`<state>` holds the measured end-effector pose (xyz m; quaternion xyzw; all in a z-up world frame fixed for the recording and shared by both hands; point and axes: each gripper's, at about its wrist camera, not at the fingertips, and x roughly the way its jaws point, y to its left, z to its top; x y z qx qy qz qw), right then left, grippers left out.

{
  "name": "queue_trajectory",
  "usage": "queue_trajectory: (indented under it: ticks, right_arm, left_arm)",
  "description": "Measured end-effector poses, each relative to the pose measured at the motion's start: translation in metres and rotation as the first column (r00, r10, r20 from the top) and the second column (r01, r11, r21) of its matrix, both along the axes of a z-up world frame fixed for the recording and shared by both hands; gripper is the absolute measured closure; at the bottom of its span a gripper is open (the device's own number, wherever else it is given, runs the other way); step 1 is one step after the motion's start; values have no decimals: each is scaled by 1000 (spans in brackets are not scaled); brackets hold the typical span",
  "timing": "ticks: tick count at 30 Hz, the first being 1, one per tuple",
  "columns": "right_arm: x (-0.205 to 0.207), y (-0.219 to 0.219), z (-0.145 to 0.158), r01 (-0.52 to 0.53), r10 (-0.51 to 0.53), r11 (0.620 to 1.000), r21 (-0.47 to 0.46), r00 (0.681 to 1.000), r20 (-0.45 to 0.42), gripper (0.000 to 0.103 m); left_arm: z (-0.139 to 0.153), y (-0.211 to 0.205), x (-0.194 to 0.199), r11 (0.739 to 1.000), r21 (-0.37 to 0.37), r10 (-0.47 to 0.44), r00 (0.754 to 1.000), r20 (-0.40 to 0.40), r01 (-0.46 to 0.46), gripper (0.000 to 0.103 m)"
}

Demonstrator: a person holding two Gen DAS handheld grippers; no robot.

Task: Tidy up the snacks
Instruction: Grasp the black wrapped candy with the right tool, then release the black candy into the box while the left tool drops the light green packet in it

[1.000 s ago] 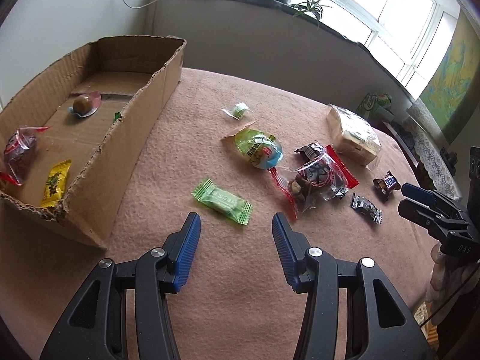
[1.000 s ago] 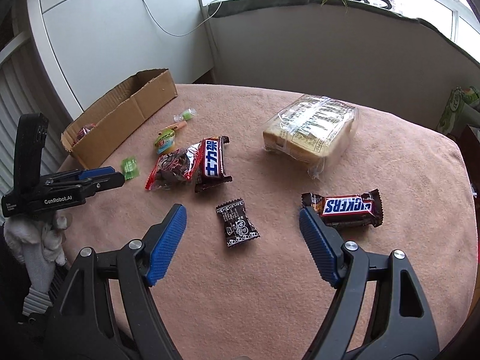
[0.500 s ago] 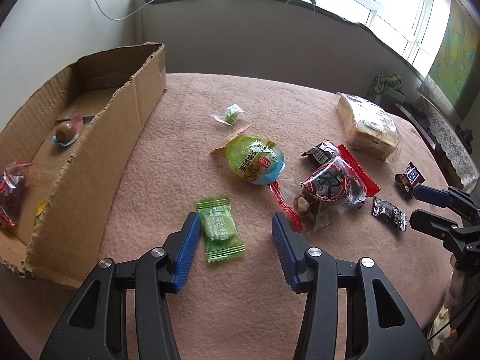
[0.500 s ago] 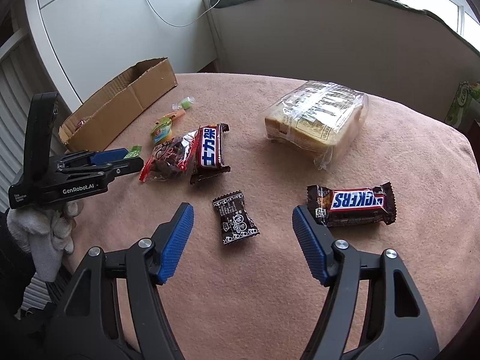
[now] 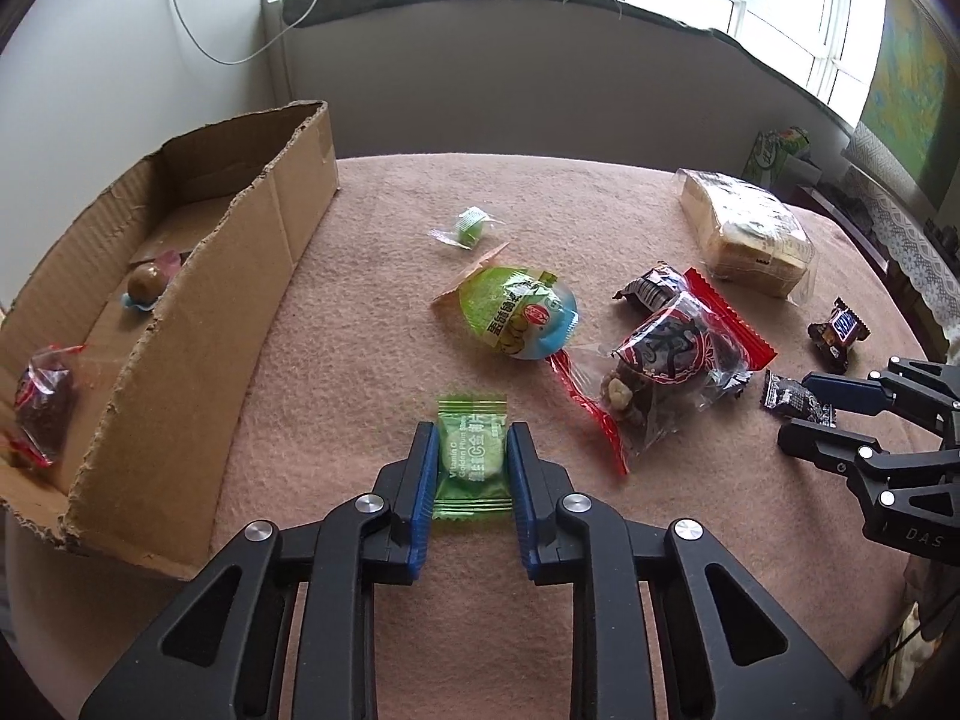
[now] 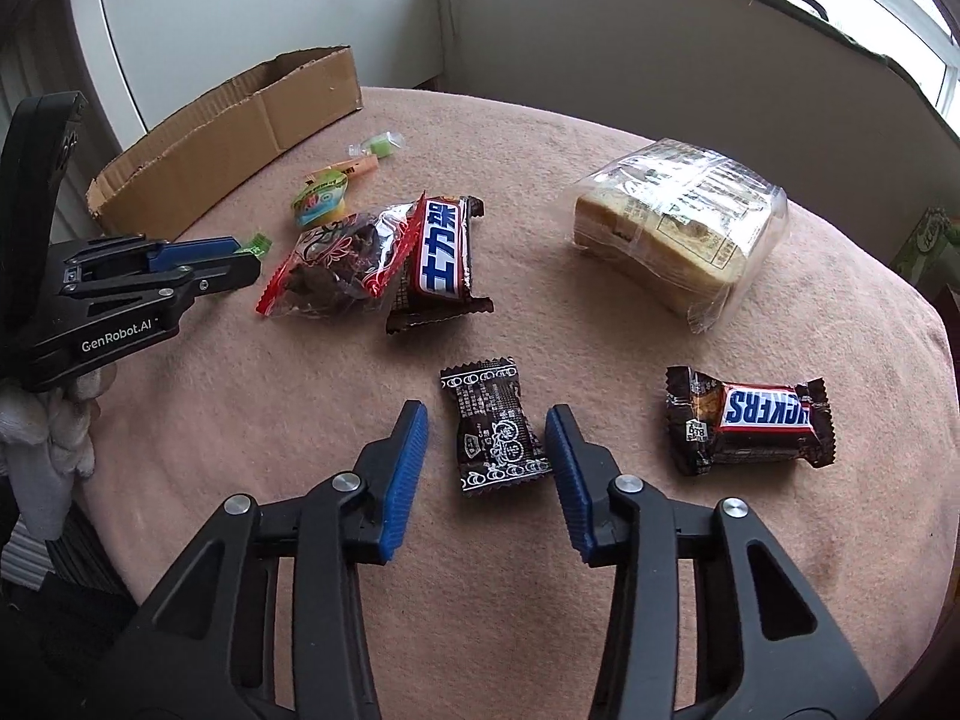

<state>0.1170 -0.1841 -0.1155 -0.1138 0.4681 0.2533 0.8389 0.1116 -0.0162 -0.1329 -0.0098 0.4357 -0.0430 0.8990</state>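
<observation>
My left gripper (image 5: 471,457) is shut on a green candy packet (image 5: 472,461) that lies on the pink tablecloth (image 5: 360,360), just right of the cardboard box (image 5: 198,324). The box holds a round chocolate (image 5: 146,283) and a red bag (image 5: 43,408). My right gripper (image 6: 487,438) is open with its fingers on either side of a small dark candy packet (image 6: 495,429), the right finger close to it. The left gripper also shows in the right wrist view (image 6: 204,258), and the right gripper shows in the left wrist view (image 5: 840,414).
Loose on the cloth are a green-blue round snack (image 5: 519,312), a red bag of nuts (image 5: 672,360), a dark bar with blue label (image 6: 441,258), a Snickers bar (image 6: 756,420), wrapped bread (image 6: 678,228) and a small green sweet (image 5: 468,225). A wall and windowsill stand behind.
My left gripper has moved forward and shut on the green candy packet. My right gripper has moved forward around the small dark packet and narrowed its opening.
</observation>
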Motion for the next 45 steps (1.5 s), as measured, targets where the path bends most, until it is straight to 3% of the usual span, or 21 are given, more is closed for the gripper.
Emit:
queue_trajectory:
  ticks: [2, 12, 34, 45]
  right_arm:
    - [0, 1, 1, -7, 7, 1000, 1, 1000, -2, 74]
    - [0, -5, 5, 24, -23, 999, 39, 1000, -10, 74]
    - [-17, -9, 33, 41, -44, 998, 37, 997, 68, 75]
    - [-21, 6, 77, -3, -7, 998, 63, 988, 156, 75]
  left_arm:
    - [0, 0, 0, 1000, -2, -1, 1000, 1, 1, 82]
    - [6, 4, -5, 1000, -29, -8, 1000, 9, 8, 83]
    - [30, 17, -24, 996, -89, -8, 998, 67, 14, 83]
    - [55, 36, -37, 994, -108, 22, 991, 129, -8, 83]
